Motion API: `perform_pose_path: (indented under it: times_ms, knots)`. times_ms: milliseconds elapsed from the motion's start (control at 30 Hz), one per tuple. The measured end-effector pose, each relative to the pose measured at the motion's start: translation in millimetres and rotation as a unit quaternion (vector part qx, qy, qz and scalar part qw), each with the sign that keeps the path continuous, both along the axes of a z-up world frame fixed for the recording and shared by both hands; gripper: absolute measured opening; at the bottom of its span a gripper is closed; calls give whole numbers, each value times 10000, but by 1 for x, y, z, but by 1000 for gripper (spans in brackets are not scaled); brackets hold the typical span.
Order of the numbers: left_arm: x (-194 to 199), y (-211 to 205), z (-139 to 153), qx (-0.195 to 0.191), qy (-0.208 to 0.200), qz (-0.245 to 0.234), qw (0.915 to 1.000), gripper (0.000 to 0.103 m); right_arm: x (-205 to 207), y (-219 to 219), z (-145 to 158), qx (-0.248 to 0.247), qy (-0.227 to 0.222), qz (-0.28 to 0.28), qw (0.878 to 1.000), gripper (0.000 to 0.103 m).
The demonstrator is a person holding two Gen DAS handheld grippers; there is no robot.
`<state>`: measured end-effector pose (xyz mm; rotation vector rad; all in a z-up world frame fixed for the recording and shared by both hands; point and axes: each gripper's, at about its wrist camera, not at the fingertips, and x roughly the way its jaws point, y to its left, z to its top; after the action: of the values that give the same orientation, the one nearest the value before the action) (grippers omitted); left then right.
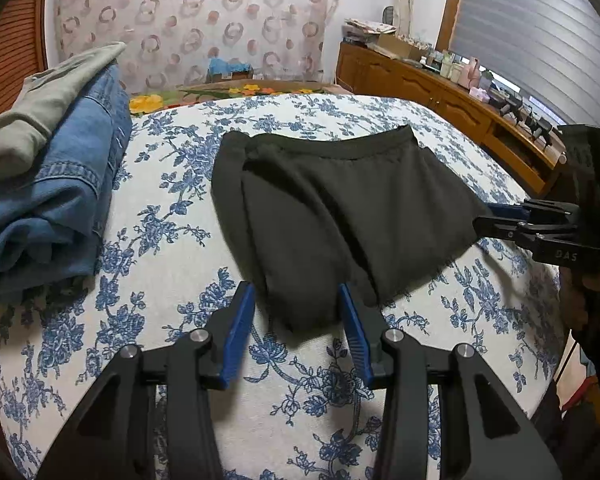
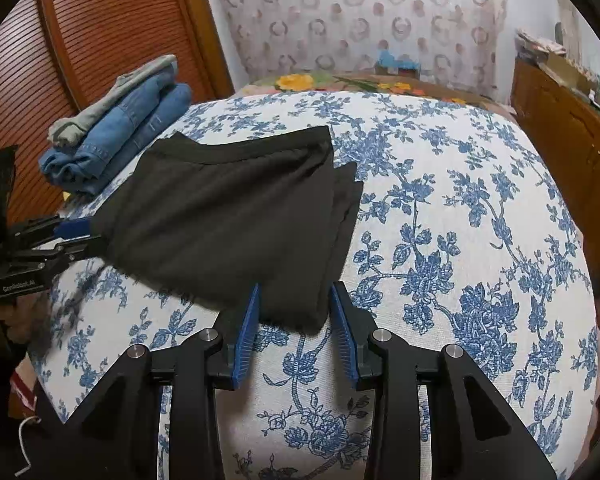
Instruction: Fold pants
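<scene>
Your work surface is a bed (image 1: 308, 420) under a white cover printed with blue flowers. The black pants (image 1: 340, 208) lie folded near its middle, waistband away from you. Your left gripper (image 1: 298, 312) stands part open, blue pads either side of the pants' near corner without pressing it. Your right gripper (image 2: 294, 312) is likewise part open, straddling the other near corner, no grip visible. A stack of folded jeans (image 1: 52, 196) topped by a grey-green garment (image 1: 40, 116) sits at the bed's left. Beyond: a patterned curtain (image 1: 196, 20), a wooden sideboard (image 1: 428, 88) crowded with small items, window blinds (image 1: 532, 28).
</scene>
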<state>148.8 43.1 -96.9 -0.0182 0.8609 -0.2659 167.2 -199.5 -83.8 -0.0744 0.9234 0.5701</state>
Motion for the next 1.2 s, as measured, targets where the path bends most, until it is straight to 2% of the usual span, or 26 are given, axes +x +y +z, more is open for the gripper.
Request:
perform_pose_path:
  times_ms: [67,100,133,167,233,333,400,533,667,833,967,1100,1200]
  knots:
    - [-1,-1,1,-40,-3,-65,10000,30,-1,2,0,-31,-42,13,10000,35]
    - [-2,-2,1,-43,-15,-90,9999,23,0,2,0,-40,-61,22,10000,34]
    - [-2,-3,1,-46,-33,-110,9999,15,0,2,-1,-15,-54,35,10000,29]
    - [-3,-1,3,-82,-61,-97,9999,13,1,2,-1,16,-42,50,10000,27]
    - [-5,3,8,-141,-162,-14,9998,8,-1,2,0,63,-63,127,9999,9]
    - [-16,11,17,-206,-328,76,9992,6,-6,-2,4,36,-224,15,9997,5]
    - [-22,12,20,-218,-369,56,9991,6,-11,-8,8,192,-188,11,9996,4]
    - [-39,11,25,-192,-454,36,9988,6,-30,-7,18,100,-418,46,9991,4]
    - [-63,7,24,-190,-399,-52,9990,6,-50,-11,25,148,-456,84,9988,4]
    - [-93,-4,27,-162,-330,-167,9992,8,-79,-16,29,140,-354,145,9992,4]
    - [-105,-14,26,55,-310,-220,9993,13,-96,-21,30,184,-299,135,9993,4]
    - [-103,-13,23,36,-262,-172,9995,30,-103,-21,23,128,-206,72,9997,6]
    - [-101,-9,23,-19,-271,-105,9996,38,-105,-22,20,75,-201,54,9998,7]
